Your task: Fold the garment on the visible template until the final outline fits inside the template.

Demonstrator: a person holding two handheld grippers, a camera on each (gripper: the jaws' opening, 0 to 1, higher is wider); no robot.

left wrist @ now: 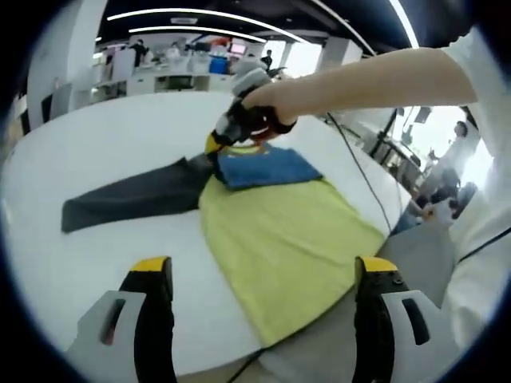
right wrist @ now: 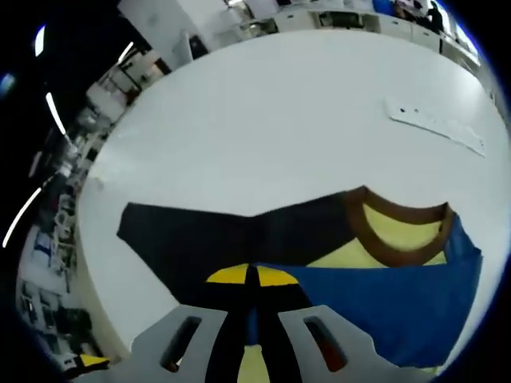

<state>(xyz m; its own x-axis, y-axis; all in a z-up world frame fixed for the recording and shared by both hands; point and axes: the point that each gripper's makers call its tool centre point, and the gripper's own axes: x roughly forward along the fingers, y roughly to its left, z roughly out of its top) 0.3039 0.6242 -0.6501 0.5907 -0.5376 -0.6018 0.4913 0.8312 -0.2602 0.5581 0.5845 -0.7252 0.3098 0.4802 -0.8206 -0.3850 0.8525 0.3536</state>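
Observation:
The garment (left wrist: 279, 231) lies flat on the white round table (left wrist: 104, 144). It has a yellow-green body, a blue panel (left wrist: 263, 167) folded over near the collar, and a dark grey sleeve (left wrist: 136, 198) stretching left. My left gripper (left wrist: 263, 270) hovers open above the garment's near hem, its yellow-tipped jaws wide apart. A person's hand holds my right gripper (left wrist: 215, 145) at the shoulder, where blue panel meets sleeve. In the right gripper view its jaws (right wrist: 251, 276) are shut on the garment's edge, with the brown collar (right wrist: 399, 239), blue panel (right wrist: 383, 295) and dark sleeve (right wrist: 200, 235) just ahead.
A thin black cable (left wrist: 359, 163) runs over the table's right side. A white strip (right wrist: 435, 124) lies on the far tabletop. The table's near edge (left wrist: 215, 363) is close below my left jaws. Office desks and people stand beyond the table.

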